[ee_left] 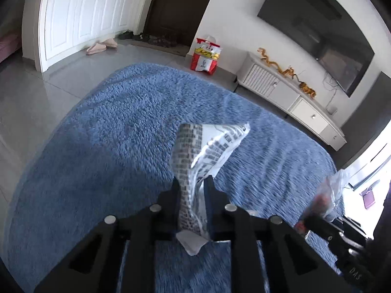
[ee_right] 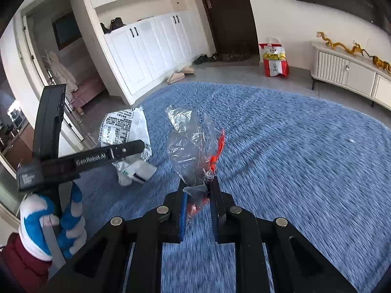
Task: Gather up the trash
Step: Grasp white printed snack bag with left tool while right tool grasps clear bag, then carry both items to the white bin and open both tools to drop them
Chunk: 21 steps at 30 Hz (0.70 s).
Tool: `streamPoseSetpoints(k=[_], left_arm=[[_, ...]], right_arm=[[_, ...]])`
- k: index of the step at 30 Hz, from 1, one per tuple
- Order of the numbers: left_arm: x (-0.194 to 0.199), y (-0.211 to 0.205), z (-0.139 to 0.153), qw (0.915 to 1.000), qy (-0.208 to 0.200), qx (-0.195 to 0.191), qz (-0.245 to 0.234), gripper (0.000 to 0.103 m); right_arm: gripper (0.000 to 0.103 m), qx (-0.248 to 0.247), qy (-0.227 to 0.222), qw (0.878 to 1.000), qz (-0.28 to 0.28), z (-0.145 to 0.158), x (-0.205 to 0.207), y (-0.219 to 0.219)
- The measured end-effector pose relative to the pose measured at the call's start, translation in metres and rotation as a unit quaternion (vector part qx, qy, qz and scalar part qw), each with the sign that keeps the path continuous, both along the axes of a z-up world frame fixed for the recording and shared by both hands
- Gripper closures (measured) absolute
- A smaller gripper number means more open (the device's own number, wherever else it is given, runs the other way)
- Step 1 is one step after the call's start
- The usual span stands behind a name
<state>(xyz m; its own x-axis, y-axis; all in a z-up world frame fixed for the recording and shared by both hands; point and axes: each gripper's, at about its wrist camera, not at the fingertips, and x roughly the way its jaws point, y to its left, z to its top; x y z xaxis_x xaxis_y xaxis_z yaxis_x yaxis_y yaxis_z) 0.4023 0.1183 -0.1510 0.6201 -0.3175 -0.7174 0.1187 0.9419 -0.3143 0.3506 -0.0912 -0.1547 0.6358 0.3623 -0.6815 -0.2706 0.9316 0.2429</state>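
My left gripper (ee_left: 193, 183) is shut on a white printed wrapper (ee_left: 207, 146) and holds it up above the blue shag rug (ee_left: 110, 134). The same wrapper (ee_right: 124, 131) and the left gripper body (ee_right: 97, 158) show at the left of the right wrist view. My right gripper (ee_right: 199, 183) is shut on a clear plastic wrapper with red-orange print (ee_right: 193, 141), also held above the rug (ee_right: 293, 146). That wrapper shows at the right edge of the left wrist view (ee_left: 330, 193).
A red and white shopping bag (ee_left: 206, 57) stands on the grey floor past the rug, by the dark door (ee_left: 178, 7). A white TV cabinet (ee_left: 293, 95) runs along the right wall. White cupboards (ee_left: 85, 17) and slippers (ee_left: 100, 46) are at the far left.
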Motion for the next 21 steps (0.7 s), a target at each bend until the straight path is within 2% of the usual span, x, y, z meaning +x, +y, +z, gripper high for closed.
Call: streamPoseSetpoints(k=[5,12,17,21], left_arm=[[-0.048,-0.004,0.027,0.9991,-0.031,0.020,-0.019,0.090],[-0.130,-0.015,0.075,0.9953,-0.078,0.040,-0.041,0.090],[-0.180,-0.031,0.111,0.9920,-0.107,0.031,-0.058,0.090],[-0.211,-0.065,0.136,0.9874,-0.124,0.026,-0.095,0.090]], right_arm=[[0.087,0.004,-0.023,1.000,-0.006,0.026,-0.043,-0.022],[0.087,-0.016,-0.077,0.997,-0.025,0.074,-0.136,-0.060],[0.087,-0.030,-0.116,0.991,-0.058,0.107,-0.205,-0.104],[0.087,-0.034,-0.128,0.986,-0.104,0.115,-0.251,-0.149]])
